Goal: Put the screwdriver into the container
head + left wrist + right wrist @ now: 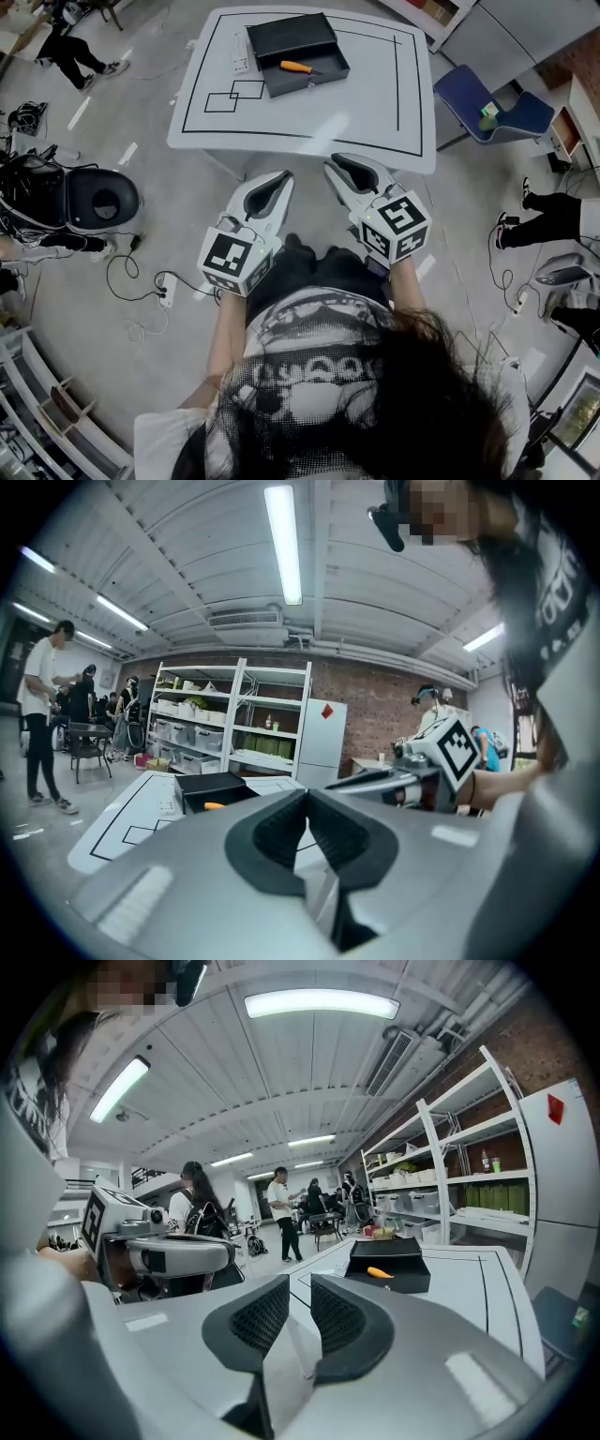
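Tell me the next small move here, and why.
Probably carry the right gripper forward over the white table toward the orange-handled screwdriver. It and the left gripper are empty, short of the table's near edge; the screwdriver lies far off on the lower front part of the black container. Whether that counts as inside, I cannot tell.

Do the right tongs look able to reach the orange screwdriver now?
Probably not yet: nothing blocks them, but the right tongs hang by the table's near edge, with the screwdriver in the container far across it.
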A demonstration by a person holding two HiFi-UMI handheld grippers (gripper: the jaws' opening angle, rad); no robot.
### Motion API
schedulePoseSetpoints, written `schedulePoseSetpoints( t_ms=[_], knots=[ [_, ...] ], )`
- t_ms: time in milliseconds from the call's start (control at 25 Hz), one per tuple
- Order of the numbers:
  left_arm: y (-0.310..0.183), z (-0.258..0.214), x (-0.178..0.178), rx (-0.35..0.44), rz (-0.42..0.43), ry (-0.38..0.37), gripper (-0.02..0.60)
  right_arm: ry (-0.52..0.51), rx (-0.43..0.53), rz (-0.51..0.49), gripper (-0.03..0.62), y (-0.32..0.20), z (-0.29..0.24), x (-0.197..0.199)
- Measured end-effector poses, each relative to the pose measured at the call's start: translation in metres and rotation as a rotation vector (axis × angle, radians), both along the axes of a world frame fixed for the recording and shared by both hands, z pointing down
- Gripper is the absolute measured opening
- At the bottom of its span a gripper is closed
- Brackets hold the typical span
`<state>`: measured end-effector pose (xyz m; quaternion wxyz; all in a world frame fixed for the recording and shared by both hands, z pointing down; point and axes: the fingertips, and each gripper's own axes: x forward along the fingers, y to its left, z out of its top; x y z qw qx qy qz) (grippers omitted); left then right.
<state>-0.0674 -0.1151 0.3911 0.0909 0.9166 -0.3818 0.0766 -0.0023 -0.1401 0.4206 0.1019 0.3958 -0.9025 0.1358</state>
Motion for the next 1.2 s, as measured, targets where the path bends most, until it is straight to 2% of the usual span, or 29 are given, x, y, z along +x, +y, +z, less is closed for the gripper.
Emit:
schedulePoseSetpoints(
  t_ms=[280, 640, 760, 1000, 1200],
  knots=[
    [0.015, -0.001, 0.043, -0.003, -0.015, -0.011, 0.0, -0.02, -0.003, -0.028, 0.057, 0.018, -0.003, 0.038],
    [0.044, -0.002, 0.083, 0.013, -0.038, -0.03, 0.0, -0.047, 0.044, -0.06, 0.023, 0.047, -0.016, 0.072],
    [0.056, 0.001, 0.091, 0.015, -0.043, -0.034, 0.0, -0.054, 0.053, -0.062, 0.0, 0.056, -0.014, 0.079],
    [0.075, 0.004, 0.101, 0.014, -0.059, -0.049, 0.0, -0.068, 0.06, -0.075, -0.002, 0.073, -0.013, 0.089],
    [0.084, 0.004, 0.105, 0.02, -0.071, -0.047, 0.0, -0.038, 0.073, -0.093, -0.002, 0.084, -0.011, 0.095]
  ],
)
